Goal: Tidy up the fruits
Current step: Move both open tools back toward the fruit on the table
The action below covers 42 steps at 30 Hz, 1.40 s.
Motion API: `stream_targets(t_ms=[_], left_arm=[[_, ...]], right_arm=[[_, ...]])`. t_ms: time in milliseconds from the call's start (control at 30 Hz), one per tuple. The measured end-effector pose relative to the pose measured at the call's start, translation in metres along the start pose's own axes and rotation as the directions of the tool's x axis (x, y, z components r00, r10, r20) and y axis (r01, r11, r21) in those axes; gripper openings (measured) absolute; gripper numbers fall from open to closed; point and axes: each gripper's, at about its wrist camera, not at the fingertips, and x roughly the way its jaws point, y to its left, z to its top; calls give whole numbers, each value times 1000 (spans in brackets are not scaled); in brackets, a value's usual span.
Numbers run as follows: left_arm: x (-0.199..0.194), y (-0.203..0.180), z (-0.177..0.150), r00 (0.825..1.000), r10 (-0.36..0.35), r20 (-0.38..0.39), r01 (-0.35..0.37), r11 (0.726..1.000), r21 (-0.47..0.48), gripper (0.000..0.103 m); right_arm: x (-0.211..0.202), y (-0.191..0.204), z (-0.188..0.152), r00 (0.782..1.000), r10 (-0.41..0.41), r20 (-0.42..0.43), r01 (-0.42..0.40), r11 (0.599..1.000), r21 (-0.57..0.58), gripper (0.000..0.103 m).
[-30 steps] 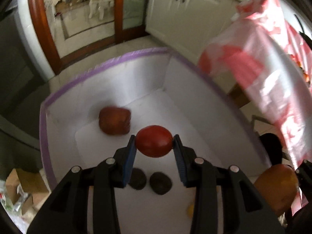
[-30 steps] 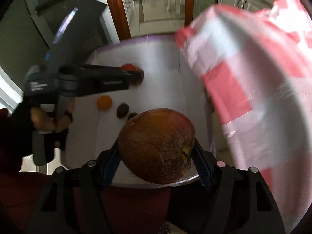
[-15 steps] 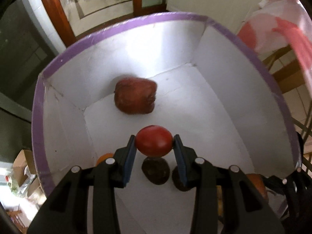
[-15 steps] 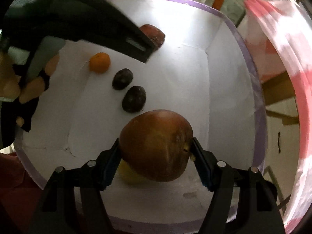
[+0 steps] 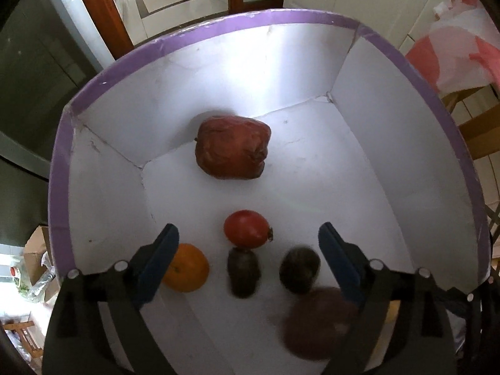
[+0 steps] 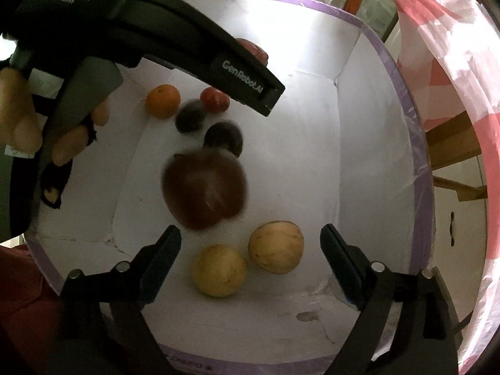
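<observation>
A white box with a purple rim (image 5: 218, 28) (image 6: 418, 168) holds the fruit. My left gripper (image 5: 248, 243) is open above it; a small red fruit (image 5: 247, 228) lies below, between its fingers. My right gripper (image 6: 250, 243) is open; a large reddish-brown fruit (image 6: 204, 189), blurred, lies on the box floor ahead of it and also shows in the left wrist view (image 5: 315, 322). A wrinkled red fruit (image 5: 232, 147) sits at the far wall. An orange (image 5: 186, 267) (image 6: 163, 100) and two dark fruits (image 5: 243, 272) (image 5: 299, 269) lie in a row.
Two yellow fruits (image 6: 218, 270) (image 6: 276, 247) lie near the right gripper. A pink-and-white plastic bag (image 6: 453, 93) hangs to the right of the box. The left gripper body (image 6: 175, 40) crosses over the box's left side. A wooden door frame (image 5: 97, 12) stands behind.
Both grippers opened. The small red fruit dropped from the left gripper and the large reddish-brown fruit from the right gripper onto the box floor.
</observation>
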Motion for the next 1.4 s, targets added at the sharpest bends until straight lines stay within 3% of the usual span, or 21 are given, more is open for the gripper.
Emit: stream_targets(t_ms=[267, 433, 567, 700, 800, 867, 967, 1000, 1067, 1133, 1200, 1267, 1300, 1400], left_arm=[[-1, 2, 1, 998, -51, 22, 51, 999, -14, 98], [-14, 11, 2, 989, -139, 59, 143, 987, -72, 98], [-32, 20, 4, 971, -208, 120, 224, 966, -131, 99], [-59, 29, 11, 936, -286, 206, 323, 930, -178, 100], [-90, 30, 25, 903, -299, 309, 362, 916, -172, 100], [-114, 27, 34, 880, -284, 380, 369, 914, -172, 101], [-165, -3, 50, 814, -294, 501, 376, 924, -67, 101], [-178, -16, 56, 796, -304, 524, 371, 928, -25, 101], [-202, -52, 64, 759, -333, 559, 355, 932, 74, 102], [-222, -100, 72, 735, -387, 556, 342, 921, 188, 102], [-230, -151, 79, 729, -447, 518, 345, 894, 286, 102], [-230, -201, 85, 734, -499, 462, 360, 862, 358, 102], [-228, -229, 88, 737, -523, 427, 372, 842, 390, 102], [-212, -306, 87, 749, -577, 326, 390, 781, 487, 102]], right_arm=[[-18, 0, -6, 999, 3, 51, -3, 1000, -2, 88], [-44, 0, -6, 989, -34, 142, 35, 999, -8, 88], [-67, 1, -13, 975, -66, 213, 69, 998, -8, 88], [-104, -3, -18, 948, -74, 308, 71, 997, 20, 88], [-141, -13, -15, 910, -69, 408, 42, 996, 75, 88], [-172, -28, -15, 872, -72, 484, 10, 992, 129, 88], [-215, -56, -26, 800, -107, 590, -44, 971, 236, 88], [-234, -69, -33, 765, -144, 627, -56, 956, 288, 88], [-258, -92, -47, 716, -224, 661, -59, 924, 377, 88], [-280, -119, -67, 676, -321, 663, -57, 875, 481, 88], [-293, -144, -84, 660, -404, 633, -51, 817, 575, 89], [-303, -174, -107, 647, -500, 575, -34, 735, 677, 89], [-310, -193, -121, 647, -548, 530, -21, 682, 731, 89], [-319, -234, -156, 656, -606, 450, -16, 585, 811, 89]])
